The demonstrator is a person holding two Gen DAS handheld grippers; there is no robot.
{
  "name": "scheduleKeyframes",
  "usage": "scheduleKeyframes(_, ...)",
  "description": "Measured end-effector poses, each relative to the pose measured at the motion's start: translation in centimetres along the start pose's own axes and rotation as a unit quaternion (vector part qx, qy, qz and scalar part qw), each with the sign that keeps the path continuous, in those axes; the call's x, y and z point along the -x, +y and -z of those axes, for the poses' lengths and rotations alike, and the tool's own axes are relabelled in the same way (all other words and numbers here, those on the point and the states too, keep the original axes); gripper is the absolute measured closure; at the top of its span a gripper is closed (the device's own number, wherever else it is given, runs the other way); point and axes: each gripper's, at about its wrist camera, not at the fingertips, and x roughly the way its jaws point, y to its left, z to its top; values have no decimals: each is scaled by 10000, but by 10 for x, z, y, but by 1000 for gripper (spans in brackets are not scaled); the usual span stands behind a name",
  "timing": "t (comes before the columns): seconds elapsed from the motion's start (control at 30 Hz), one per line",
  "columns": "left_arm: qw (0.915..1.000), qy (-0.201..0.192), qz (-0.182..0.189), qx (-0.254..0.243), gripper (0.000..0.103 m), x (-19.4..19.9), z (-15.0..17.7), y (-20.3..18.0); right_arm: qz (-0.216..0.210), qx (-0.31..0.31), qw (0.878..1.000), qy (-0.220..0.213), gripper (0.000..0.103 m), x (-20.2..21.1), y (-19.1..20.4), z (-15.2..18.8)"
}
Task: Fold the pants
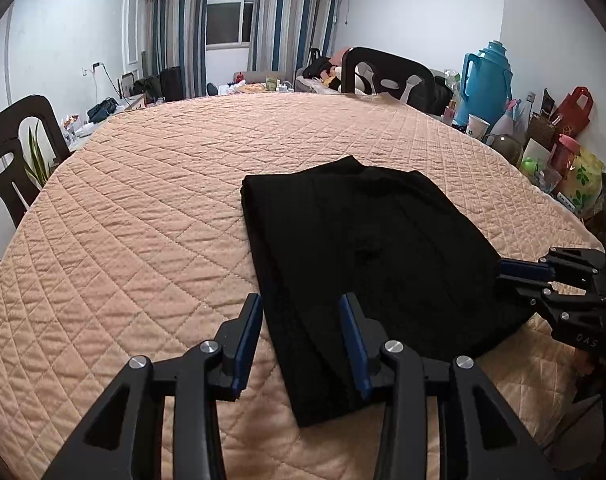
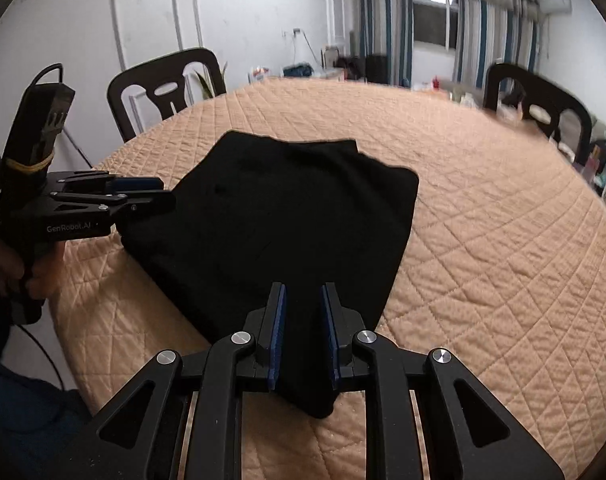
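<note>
Risks first. The black pants (image 1: pixel 367 264) lie folded into a thick stack on the quilted table cover (image 1: pixel 143 220), near the table's near edge. If I grab with my left tongs (image 1: pixel 301 328) now, I judge they catch only the top layers at the near-left corner and the stack peels apart when lifted. Fabric is dark, layers hard to tell, so a missed lower layer is likely. On the other side, my right tongs (image 2: pixel 303 332) sit over the near-right corner; if the two sides lift unevenly, the fold skews or the bundle slides toward the table edge.

Left tongs: spread partway, blue pads apart, straddling the left edge of the pants. Left pad is over bare quilt just beside the cloth, right pad over the cloth. No pinch visible, nothing held.

Right tongs: narrower gap, pads apart, black cloth showing between them at the corner nearest me. Pads don't look pressed on it; contact with the cloth I cannot tell. In the left view they reach in from the right, tips at the pants' right edge.
</note>
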Motion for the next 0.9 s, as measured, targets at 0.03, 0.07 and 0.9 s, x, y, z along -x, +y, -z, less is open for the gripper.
scheduleKeyframes(0.03, 10000, -14, -1, 15, 60, 0, 1, 0, 10, -8, 10000, -4, 85, 0, 0, 0)
scheduleKeyframes(0.07, 10000, -29, -4, 25, 60, 1, 1, 0, 13, -29, 10000, -11, 85, -1, 0, 0)
scheduleKeyframes(0.9, 9969, 20, 344, 712, 45, -17, -24, 27, -485, -2082, 9768, -125, 72, -6, -64, -12)
